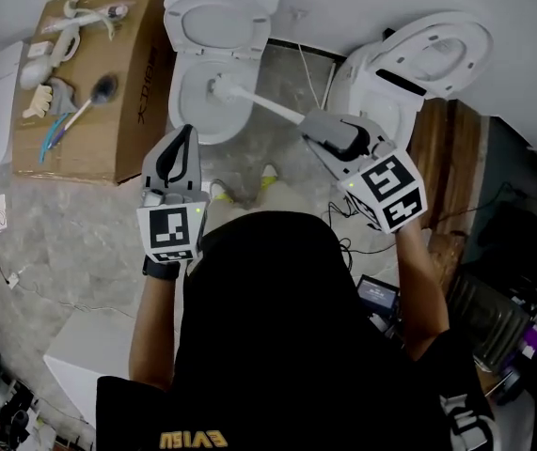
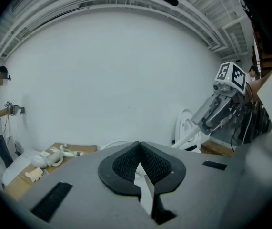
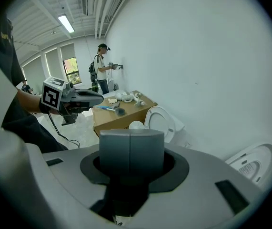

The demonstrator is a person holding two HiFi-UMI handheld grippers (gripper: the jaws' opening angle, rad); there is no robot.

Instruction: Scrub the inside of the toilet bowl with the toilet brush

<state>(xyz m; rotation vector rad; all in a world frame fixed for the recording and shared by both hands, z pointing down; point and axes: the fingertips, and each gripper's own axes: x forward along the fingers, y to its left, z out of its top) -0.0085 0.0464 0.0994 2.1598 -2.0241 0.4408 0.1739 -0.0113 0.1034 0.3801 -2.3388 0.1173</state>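
Note:
The white toilet [image 1: 185, 111] stands with its lid [image 1: 219, 19] raised. A white toilet brush [image 1: 266, 104] slants down into the bowl, its head [image 1: 219, 87] against the inner wall. My right gripper [image 1: 317, 126] is shut on the brush's grey grip [image 3: 131, 150], to the right of the bowl. My left gripper [image 1: 187, 134] hangs just in front of the bowl's near rim, its jaws pressed together with nothing between them [image 2: 139, 147]. From the left gripper view, the right gripper [image 2: 220, 106] and the white handle [image 2: 187, 138] show at the right.
A cardboard box [image 1: 127, 101] with brushes and white fittings lies left of the toilet. A second toilet [image 1: 428, 59] with its seat up stands at the right, next to wooden boards [image 1: 442, 148]. Another person [image 3: 100, 68] stands by the far wall. Cables trail on the floor.

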